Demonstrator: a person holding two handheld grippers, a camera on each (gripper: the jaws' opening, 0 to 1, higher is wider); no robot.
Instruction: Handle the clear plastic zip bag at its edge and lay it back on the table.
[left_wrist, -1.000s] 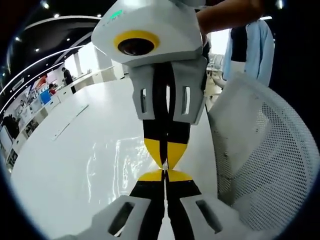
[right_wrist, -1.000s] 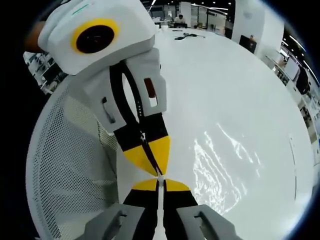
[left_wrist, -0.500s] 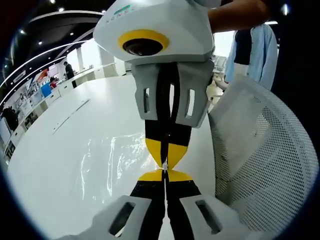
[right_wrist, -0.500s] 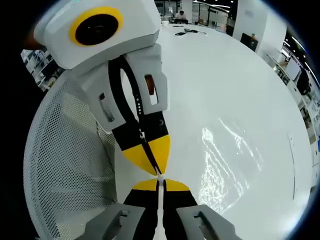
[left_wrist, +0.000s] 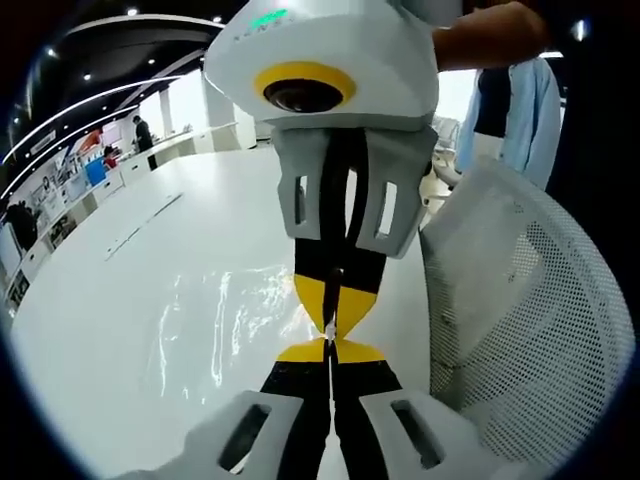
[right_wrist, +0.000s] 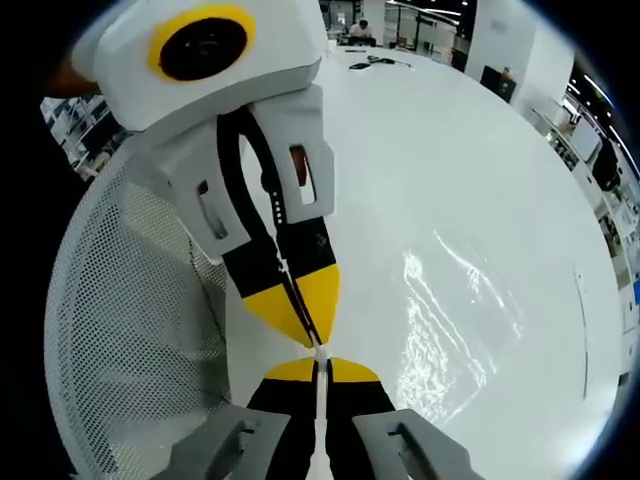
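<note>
The clear zip bag (left_wrist: 222, 318) shows as glossy, wrinkled film over the white table (left_wrist: 110, 330); in the right gripper view the clear zip bag (right_wrist: 455, 305) spreads to the right of the jaws. My left gripper (left_wrist: 330, 348) is shut, with its yellow tips pinching the bag's near edge. Facing it tip to tip from above is my right gripper (left_wrist: 330, 322), also shut on that edge. In the right gripper view my right gripper (right_wrist: 320, 362) holds a thin strip of film between its jaws, and the left gripper (right_wrist: 316, 340) meets it from the upper left.
A white mesh chair (left_wrist: 520, 320) stands close beside the table's edge, seen again as the mesh chair (right_wrist: 130, 340). A person in a light blue top (left_wrist: 505, 95) stands behind it. A thin strip (left_wrist: 140, 225) and small items (right_wrist: 375, 66) lie far across the table.
Both grippers stay shut tip to tip on the bag's edge. The views have shifted slightly and the bag's glints have moved a little.
</note>
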